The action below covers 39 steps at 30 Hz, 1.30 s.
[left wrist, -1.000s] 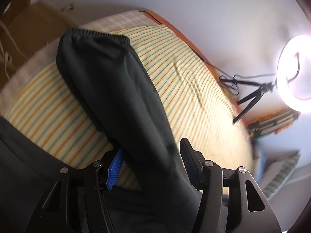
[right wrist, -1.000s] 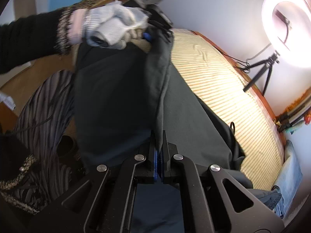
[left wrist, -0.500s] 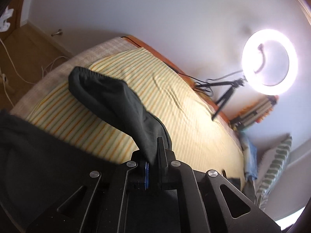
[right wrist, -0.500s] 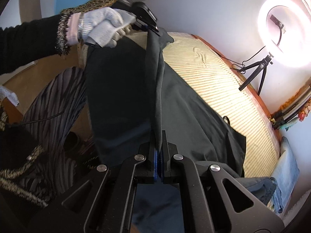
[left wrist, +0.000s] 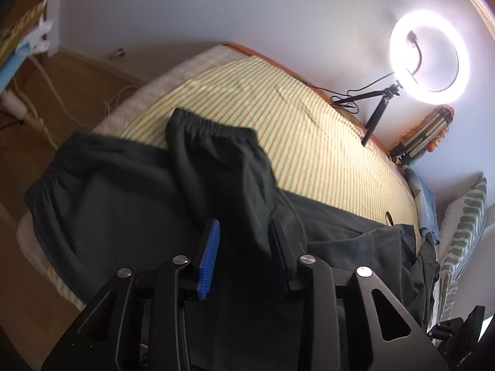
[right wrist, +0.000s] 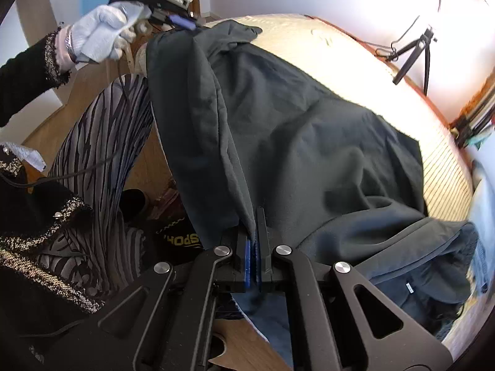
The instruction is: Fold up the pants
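Right gripper (right wrist: 253, 241): jaws closed on a fold of the dark pants (right wrist: 309, 142), which drape from the striped bed (right wrist: 442, 170) down over its near edge. Left gripper (right wrist: 182, 24): held in a white-gloved hand (right wrist: 99, 35) at upper left, its blue-padded tip at the pants' far end. Also in view: black sleeve (right wrist: 21, 86), striped skirt (right wrist: 102, 142), tripod (right wrist: 414, 55).

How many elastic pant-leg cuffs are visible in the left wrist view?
2: one cuff on the striped sheet ahead of the tongs, the other cuff at the bed's left edge.
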Motion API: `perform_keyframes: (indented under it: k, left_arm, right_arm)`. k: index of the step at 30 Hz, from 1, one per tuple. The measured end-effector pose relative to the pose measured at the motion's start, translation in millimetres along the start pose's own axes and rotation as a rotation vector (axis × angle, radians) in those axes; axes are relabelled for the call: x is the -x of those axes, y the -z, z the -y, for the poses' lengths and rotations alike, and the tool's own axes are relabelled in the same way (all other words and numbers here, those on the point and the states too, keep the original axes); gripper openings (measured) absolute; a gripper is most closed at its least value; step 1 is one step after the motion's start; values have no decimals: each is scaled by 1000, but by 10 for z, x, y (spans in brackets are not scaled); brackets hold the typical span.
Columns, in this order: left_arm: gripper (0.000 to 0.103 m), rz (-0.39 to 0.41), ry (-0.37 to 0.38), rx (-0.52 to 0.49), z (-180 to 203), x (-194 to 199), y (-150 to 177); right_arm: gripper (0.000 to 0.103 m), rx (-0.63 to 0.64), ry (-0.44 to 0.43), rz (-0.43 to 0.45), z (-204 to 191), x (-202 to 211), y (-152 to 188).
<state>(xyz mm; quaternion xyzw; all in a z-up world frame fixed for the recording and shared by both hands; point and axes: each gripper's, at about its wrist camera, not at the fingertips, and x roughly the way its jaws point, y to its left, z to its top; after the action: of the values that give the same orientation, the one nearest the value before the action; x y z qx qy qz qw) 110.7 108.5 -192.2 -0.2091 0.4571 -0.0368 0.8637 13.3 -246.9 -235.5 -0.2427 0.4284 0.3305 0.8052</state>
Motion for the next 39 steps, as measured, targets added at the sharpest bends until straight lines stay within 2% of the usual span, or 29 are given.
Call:
perform_keyframes:
  k: [2, 4, 6, 11, 15, 17, 19, 20, 21, 22, 23, 24, 26, 29, 33, 35, 36, 37, 38, 39]
  left_arm:
    - [49, 2, -13, -42, 127, -42, -77]
    - [51, -3, -17, -74, 289, -153, -146]
    - [60, -36, -19, -102, 422, -328, -215]
    - [60, -89, -111, -128, 627, -861, -346]
    - [60, -106, -235, -154, 603, -1124, -364]
    - [60, -121, -258, -129, 510, -1213, -371]
    - [60, -96, -240, -111, 451, -1195, -379]
    - [57, -93, -228, -111, 430, -1193, -377]
    - [50, -87, -222, -117, 423, -1183, -385]
    - [41, -80, -217, -121, 402, -1175, -390]
    - [21, -75, -210, -117, 373, -1163, -401]
    - [8, -77, -180, -91, 308, -1139, -423]
    - [7, -73, -98, -8, 143, -1035, -462]
    - [5, -28, -79, 0, 48, -832, -485]
    - [5, 42, -7, 39, -148, -388, -494]
    - [5, 31, 33, 52, -182, -272, -498]
    - [5, 36, 21, 44, -151, -266, -514]
    - [5, 42, 12, 31, -123, -250, -516]
    - [6, 34, 25, 15, -61, -254, -514]
    - [10, 24, 32, 10, -14, -298, -522]
  right_arm:
    - [2, -19, -8, 4, 6, -27, 34]
    - [2, -32, -10, 4, 1, -50, 35]
    - [2, -35, -16, 9, -9, -50, 37]
    - [2, -37, -12, 23, -31, -25, 35]
    - [2, -40, -8, 28, -43, -17, 44]
    - [2, -40, -10, 28, -43, -22, 50]
    - [2, -43, -12, 28, -35, -29, 54]
    - [2, -46, -12, 26, -27, -39, 54]
    - [2, -50, -10, 24, -18, -53, 53]
    - [2, -54, -9, 21, -4, -65, 50]
    - [2, -59, -10, 19, 8, -74, 44]
    - [2, -62, -11, 18, 17, -79, 35]
    - [2, -70, -23, 17, 34, -82, 18]
    - [2, -65, -43, 6, 25, -88, 16]
    - [2, -32, -68, -21, -13, -76, 1]
    - [5, -34, -85, -28, -2, -53, -34]
    - [7, -48, -98, -30, 19, -42, -61]
    - [15, -78, -116, -30, 70, -12, -118]
    - [29, -99, -127, -23, 106, 21, -165]
    - [38, -116, -131, -10, 135, 60, -209]
